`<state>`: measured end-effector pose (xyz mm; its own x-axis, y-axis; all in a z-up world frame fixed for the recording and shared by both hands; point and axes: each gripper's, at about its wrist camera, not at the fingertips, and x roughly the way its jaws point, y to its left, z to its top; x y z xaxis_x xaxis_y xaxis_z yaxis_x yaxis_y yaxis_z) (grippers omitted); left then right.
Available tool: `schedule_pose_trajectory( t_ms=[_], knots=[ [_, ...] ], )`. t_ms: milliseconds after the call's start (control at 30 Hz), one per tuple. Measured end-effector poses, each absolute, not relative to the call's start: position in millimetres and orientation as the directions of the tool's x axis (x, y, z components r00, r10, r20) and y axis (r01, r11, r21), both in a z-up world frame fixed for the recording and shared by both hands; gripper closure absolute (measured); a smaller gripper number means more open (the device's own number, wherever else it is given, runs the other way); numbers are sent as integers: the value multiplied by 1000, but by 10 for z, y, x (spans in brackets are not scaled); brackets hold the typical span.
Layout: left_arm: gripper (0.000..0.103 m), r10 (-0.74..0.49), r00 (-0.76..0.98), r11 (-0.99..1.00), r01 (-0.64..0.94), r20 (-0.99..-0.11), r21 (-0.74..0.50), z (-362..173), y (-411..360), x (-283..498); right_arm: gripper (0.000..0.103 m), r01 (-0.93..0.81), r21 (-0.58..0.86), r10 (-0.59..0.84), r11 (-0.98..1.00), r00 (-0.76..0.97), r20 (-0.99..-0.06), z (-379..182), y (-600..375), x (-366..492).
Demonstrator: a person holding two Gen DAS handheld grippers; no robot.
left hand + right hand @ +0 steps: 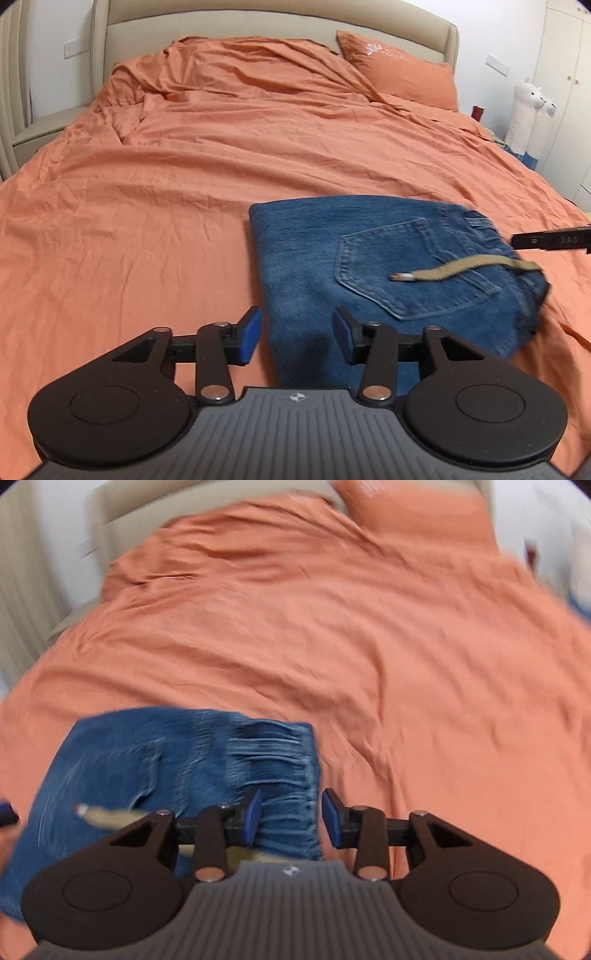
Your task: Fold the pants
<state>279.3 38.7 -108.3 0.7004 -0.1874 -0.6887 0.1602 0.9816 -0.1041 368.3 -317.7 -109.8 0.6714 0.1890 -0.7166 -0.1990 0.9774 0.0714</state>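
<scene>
1. Folded blue jeans (317, 258) lie flat on the bed's orange duvet cover (184, 166), directly ahead of the left tool (297, 338) and slightly to its right. Back pocket (402, 269) faces up.
2. Same jeans (122, 771) in the right wrist view: ahead and to the left of the right tool (291, 819), with the gathered elastic waistband (277, 757) running straight out from between its fingers. That view is motion-blurred.
3. Tan drawstring (476, 267) with a metal tip lies across the pocket, tip end pointing back toward the left tool's side. In the right wrist view the drawstring (110, 816) sits just left of the right tool's left finger, partly hidden behind the tool body.
4. Left tool: jaws spread, blue pads apart. Near edge of the jeans lies in the gap between and below them; pads do not press on the cloth. Left pad is over bare duvet cover, right pad over denim.
5. Right tool: jaws spread, nothing pinched. Left pad over the waistband, right pad over the duvet cover just past the waistband edge. Whether the pads touch the cloth cannot be told from the blur.
6. A black finger of the right tool (550, 240) enters the left wrist view at the far right, beside the waistband end.
7. Farther ahead of both tools: orange pillow (399, 66), beige padded headboard (258, 26), two white alpaca plush toys (528, 110) beside the bed at far right.
</scene>
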Motion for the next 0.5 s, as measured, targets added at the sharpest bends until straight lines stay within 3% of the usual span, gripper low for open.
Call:
schedule_pose_trajectory(
  t_ms=[233, 500],
  knots=[
    [34, -208, 705, 974, 216, -678, -73, -946, 252, 2401, 67, -298, -8, 214, 955, 705, -676, -1123, -2777, 3255],
    [29, -114, 618, 966, 251, -778, 59, -1258, 90, 2198, 60, -225, -28, 150, 974, 728, -669, -1386, -2710, 3032]
  ],
)
